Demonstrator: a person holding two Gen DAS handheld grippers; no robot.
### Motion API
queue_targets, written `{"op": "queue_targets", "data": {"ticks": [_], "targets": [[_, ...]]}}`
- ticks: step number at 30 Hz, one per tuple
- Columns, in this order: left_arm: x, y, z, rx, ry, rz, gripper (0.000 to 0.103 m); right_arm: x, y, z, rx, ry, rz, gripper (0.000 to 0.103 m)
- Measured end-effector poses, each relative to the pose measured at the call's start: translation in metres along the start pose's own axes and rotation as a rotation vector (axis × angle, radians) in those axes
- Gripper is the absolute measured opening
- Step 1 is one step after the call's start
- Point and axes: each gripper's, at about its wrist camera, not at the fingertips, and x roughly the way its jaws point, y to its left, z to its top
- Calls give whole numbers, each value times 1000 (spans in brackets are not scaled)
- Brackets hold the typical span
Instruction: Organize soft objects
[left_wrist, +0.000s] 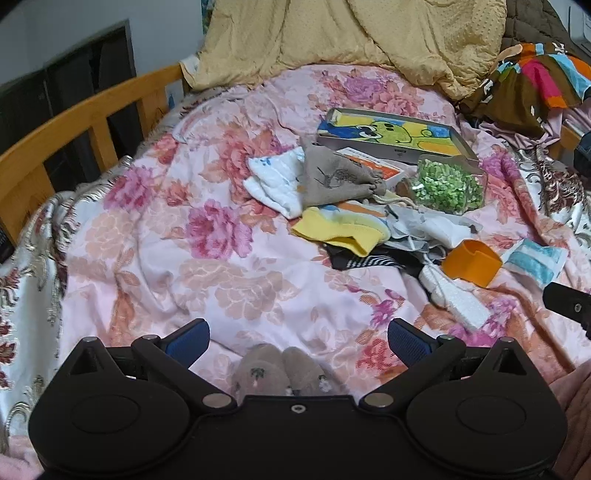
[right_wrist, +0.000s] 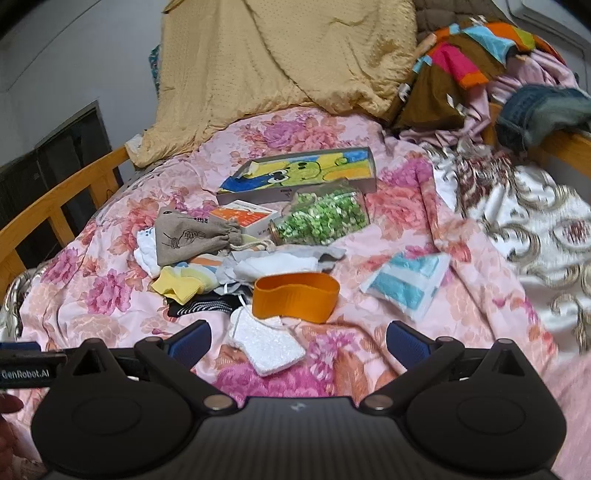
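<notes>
A pile of soft things lies on the floral bedspread (left_wrist: 229, 266): a grey drawstring pouch (left_wrist: 332, 177) (right_wrist: 188, 238), white folded cloth (left_wrist: 275, 181), yellow socks (left_wrist: 343, 230) (right_wrist: 181, 284), a black striped sock (left_wrist: 365, 260), a white fuzzy sock (left_wrist: 456, 299) (right_wrist: 266, 341) and a blue-striped white cloth (left_wrist: 537, 260) (right_wrist: 406, 282). A pair of beige socks (left_wrist: 280, 371) lies just in front of my left gripper (left_wrist: 297, 338), which is open and empty. My right gripper (right_wrist: 297, 341) is open and empty, with the white fuzzy sock between its fingers' line.
An orange plastic ring holder (right_wrist: 295, 295) (left_wrist: 472, 262), a jar of green bits (right_wrist: 321, 218), an orange-white box (right_wrist: 245, 218) and a cartoon picture box (right_wrist: 299, 173) sit among the pile. A tan quilt (left_wrist: 332, 37) and colourful clothes (right_wrist: 461, 59) lie behind. A wooden rail (left_wrist: 74, 125) runs along the left.
</notes>
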Motion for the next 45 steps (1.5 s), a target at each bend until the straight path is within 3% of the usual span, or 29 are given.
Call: {"op": "queue_targets", "data": {"ticks": [4, 10, 15, 19, 25, 36, 40, 45], "targets": [[13, -7, 15, 8, 18, -68, 102, 9, -5, 14, -41, -11, -12, 103], [40, -28, 33, 100, 38, -153, 102, 31, -24, 36, -70, 0, -13, 103], [64, -47, 42, 166, 47, -250, 102, 60, -37, 53, -135, 51, 81, 103], [84, -64, 44, 230, 60, -320, 102, 91, -41, 64, -209, 109, 212, 103], [116, -81, 46, 281, 99, -430, 102, 128, -47, 65, -241, 185, 308, 103], [153, -87, 40, 210, 180, -602, 102, 167, -51, 59, -303, 264, 379, 103], [160, -87, 32, 187, 214, -648, 100, 175, -55, 58, -268, 297, 389, 102], [163, -85, 28, 175, 215, -681, 97, 179, -53, 53, -287, 323, 388, 95]]}}
